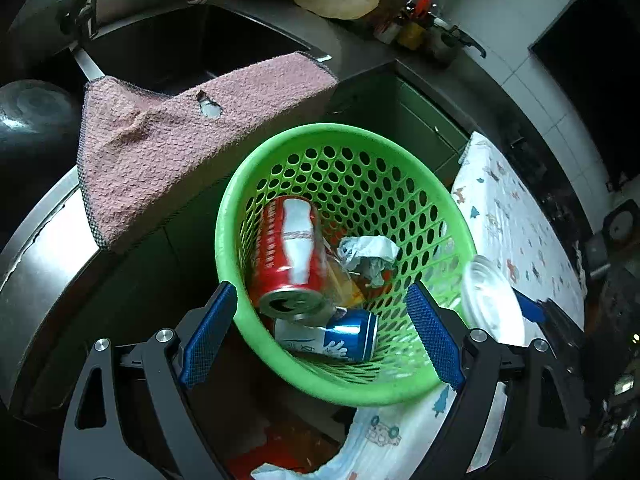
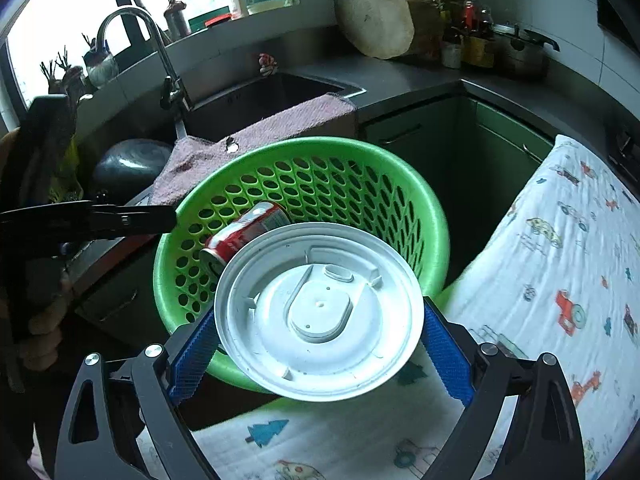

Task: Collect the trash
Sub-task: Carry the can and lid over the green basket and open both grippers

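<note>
A steel tabletop (image 2: 400, 76) with a sunken sink (image 2: 260, 100) is curving across the far side of the kitchen, and a nubbly pink towel (image 1: 180, 152) with a small hole is draping over the sink's near edge. To the right, a soft white cloth printed with little cars and trees (image 2: 560, 280) is lying spread out.

Just beside that cloth, a round green plastic basket (image 1: 280, 376) with perforated walls is sitting in the middle of both views. Inside it, a dented red soda can (image 1: 290, 256) is lying on its side, resting over a blue-and-white can (image 1: 340, 336), with a crumpled wad of paper (image 1: 368, 256) to their right.

The right tool (image 2: 316, 344) is gripping a white plastic lid (image 2: 320, 312), round and ridged, by its opposite edges between ribbed blue pads, holding it near the basket's near-right rim.

The left tool (image 1: 320, 332) is hanging spread wide and holding nothing, its blue pads (image 1: 208, 340) sitting on either side of the basket's near rim, looking down on the cans.
</note>
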Motion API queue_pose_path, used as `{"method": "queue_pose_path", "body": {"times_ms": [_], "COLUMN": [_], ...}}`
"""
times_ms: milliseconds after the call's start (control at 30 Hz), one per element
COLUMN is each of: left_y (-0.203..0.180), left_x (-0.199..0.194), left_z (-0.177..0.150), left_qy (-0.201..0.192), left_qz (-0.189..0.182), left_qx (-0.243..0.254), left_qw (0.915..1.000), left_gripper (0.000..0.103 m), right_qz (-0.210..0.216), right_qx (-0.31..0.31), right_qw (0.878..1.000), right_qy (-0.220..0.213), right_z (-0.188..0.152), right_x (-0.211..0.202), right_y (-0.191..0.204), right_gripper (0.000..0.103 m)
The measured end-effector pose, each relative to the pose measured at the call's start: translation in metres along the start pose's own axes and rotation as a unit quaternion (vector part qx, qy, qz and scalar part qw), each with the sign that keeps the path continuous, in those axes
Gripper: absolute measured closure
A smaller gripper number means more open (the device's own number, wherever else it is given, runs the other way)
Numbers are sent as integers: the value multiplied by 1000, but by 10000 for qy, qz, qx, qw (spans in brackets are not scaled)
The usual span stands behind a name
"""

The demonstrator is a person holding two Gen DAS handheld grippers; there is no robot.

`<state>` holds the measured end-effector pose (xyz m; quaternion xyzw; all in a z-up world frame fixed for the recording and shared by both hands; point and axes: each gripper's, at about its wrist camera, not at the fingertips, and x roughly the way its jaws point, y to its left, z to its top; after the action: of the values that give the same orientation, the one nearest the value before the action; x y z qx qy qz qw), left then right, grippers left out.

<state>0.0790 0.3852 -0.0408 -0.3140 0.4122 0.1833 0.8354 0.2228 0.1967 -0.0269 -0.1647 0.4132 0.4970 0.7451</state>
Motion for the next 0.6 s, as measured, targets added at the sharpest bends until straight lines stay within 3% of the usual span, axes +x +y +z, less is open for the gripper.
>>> {"method": "queue_pose_path", "body": {"times_ms": [200, 600], "left_y": [-5, -34], "left_x": [-7, -15], "left_z": [-3, -11], "left_qy": [-58, -79], "left_qz": [-14, -97], "left_qx": [61, 282], "left_qw": [10000, 9995], "left_gripper": [14, 13], "right_qz": [91, -1], "right_qx": [64, 99], "right_qw": [9999, 9997], "right_qy": [-19, -223], "right_z": [0, -17], "right_x": [-2, -47], "right_y": [0, -6], "right_gripper": [10, 10]}}
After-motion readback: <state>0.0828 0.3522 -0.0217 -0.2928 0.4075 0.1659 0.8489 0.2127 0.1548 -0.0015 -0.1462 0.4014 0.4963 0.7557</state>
